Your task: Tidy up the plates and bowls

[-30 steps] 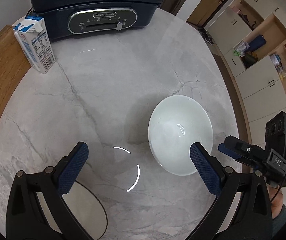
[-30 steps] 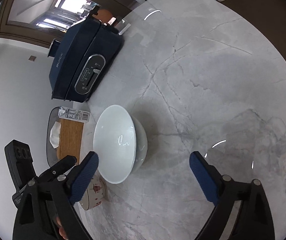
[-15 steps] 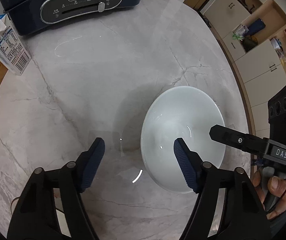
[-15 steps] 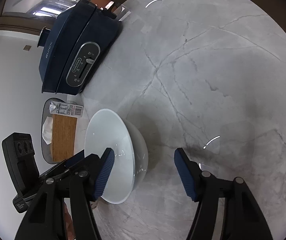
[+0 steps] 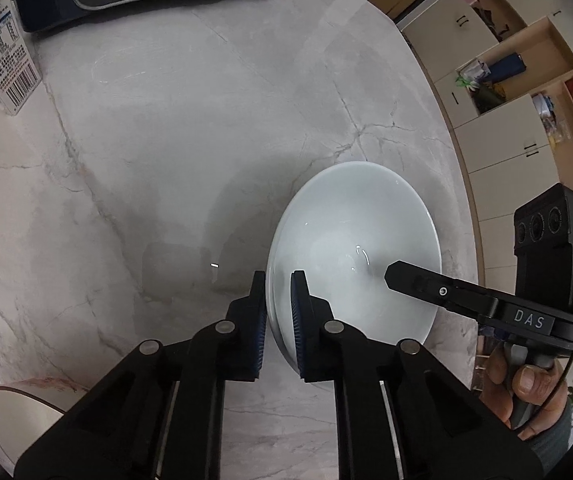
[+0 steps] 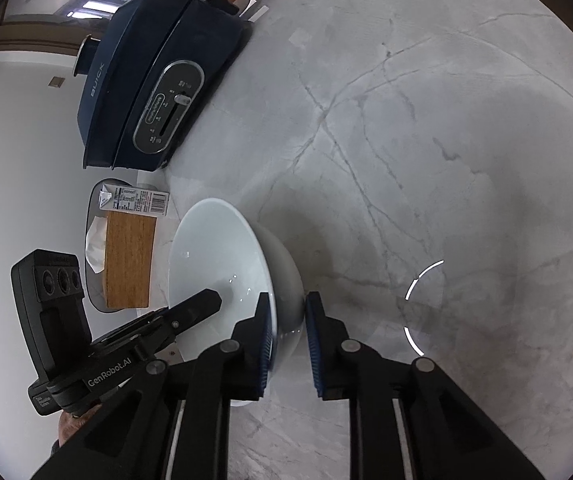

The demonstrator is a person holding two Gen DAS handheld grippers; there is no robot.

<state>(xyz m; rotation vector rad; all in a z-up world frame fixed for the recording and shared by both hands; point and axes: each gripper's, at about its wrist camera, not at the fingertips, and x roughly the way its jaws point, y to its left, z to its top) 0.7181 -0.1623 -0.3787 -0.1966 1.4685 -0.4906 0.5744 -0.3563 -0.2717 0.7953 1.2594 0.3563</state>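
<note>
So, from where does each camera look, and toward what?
Left wrist: sits on the left gripper, looks steeply down at the white ceramic bowl on the grey marble table; right gripper and a hand show.
Right wrist: sits on the right gripper, looks down slantwise; left gripper shows.
Shared: bowl, dark blue cooker, milk carton.

Left gripper (image 5: 278,280) and right gripper (image 6: 289,302), angled downward, have just closed.
</note>
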